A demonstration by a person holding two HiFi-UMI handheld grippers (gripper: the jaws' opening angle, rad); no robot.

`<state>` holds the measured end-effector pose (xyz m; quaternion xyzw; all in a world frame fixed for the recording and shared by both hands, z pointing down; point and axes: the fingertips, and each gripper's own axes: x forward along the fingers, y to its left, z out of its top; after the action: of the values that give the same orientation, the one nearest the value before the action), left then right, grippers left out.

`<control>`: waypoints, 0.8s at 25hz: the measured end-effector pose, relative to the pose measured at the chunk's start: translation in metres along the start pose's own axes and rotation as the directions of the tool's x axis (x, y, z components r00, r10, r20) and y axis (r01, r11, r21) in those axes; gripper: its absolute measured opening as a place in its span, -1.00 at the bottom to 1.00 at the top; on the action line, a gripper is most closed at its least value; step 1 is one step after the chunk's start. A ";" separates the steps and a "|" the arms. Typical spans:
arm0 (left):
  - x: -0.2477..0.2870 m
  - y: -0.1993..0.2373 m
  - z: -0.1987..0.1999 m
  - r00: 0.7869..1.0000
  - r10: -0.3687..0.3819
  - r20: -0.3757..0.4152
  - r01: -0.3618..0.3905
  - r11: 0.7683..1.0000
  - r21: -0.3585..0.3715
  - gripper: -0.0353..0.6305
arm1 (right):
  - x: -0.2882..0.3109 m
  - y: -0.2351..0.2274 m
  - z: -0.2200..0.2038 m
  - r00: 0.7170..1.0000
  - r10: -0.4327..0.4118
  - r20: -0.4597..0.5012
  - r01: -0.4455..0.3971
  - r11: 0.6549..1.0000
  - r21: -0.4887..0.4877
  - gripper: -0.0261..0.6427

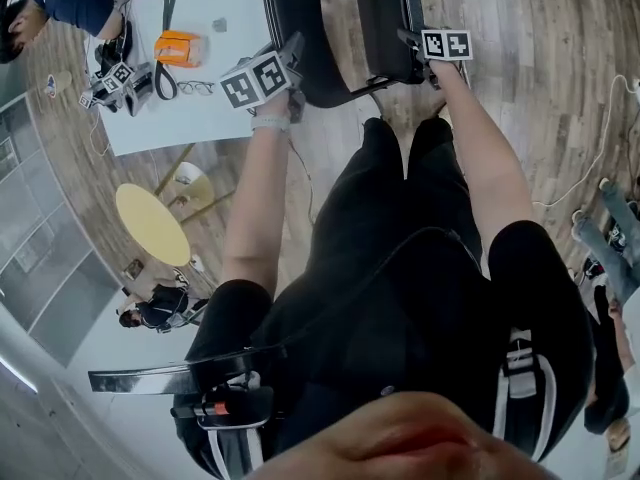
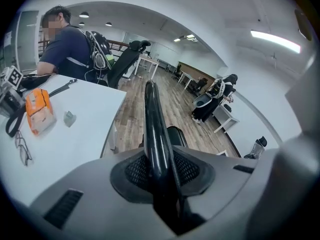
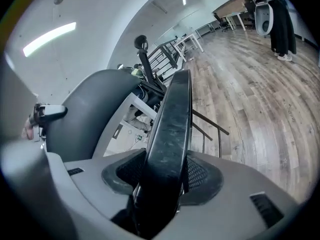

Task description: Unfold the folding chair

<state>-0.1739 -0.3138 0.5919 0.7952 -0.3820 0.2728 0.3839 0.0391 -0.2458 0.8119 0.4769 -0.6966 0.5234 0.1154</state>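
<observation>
At twelve o'clock on the wood floor [image 1: 520, 88] stands the folding chair [image 1: 300, 28]. My left gripper [image 1: 287, 60] pinches its thin panel [image 2: 152, 124] at eleven and my right gripper [image 1: 420, 48] pinches its thicker panel [image 3: 172, 124] at one, ready, I judge, to spread them.

Wooden floor [image 1: 540, 58] carries the folding chair [image 1: 385, 28]. On the white table [image 1: 200, 118] lie an orange pouch [image 1: 180, 48], glasses [image 1: 197, 88] and a small grey piece [image 1: 219, 25].
</observation>
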 end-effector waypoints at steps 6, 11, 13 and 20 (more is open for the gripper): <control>0.010 -0.002 -0.005 1.000 -0.019 -0.002 0.019 1.000 -0.005 -0.63 | -0.016 -0.038 -0.003 0.995 0.093 0.022 -0.094 0.995 0.027 -0.31; 0.020 0.001 -0.016 0.999 -0.042 -0.017 0.042 0.999 -0.019 -0.63 | -0.031 -0.079 -0.012 0.986 0.162 0.049 -0.164 0.985 0.054 -0.31; 0.024 0.002 -0.020 0.999 -0.050 -0.019 0.049 0.998 -0.026 -0.63 | -0.035 -0.095 -0.015 0.980 0.187 0.061 -0.191 0.979 0.064 -0.31; 0.042 0.004 -0.032 0.995 -0.096 -0.004 0.095 0.993 -0.068 -0.63 | -0.048 -0.158 -0.027 0.959 0.266 0.096 -0.276 0.953 0.122 -0.30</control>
<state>-0.1582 -0.3060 0.6424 0.7979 -0.3513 0.2439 0.4248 0.1786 -0.1967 0.8893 0.4037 -0.7228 0.5606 -0.0172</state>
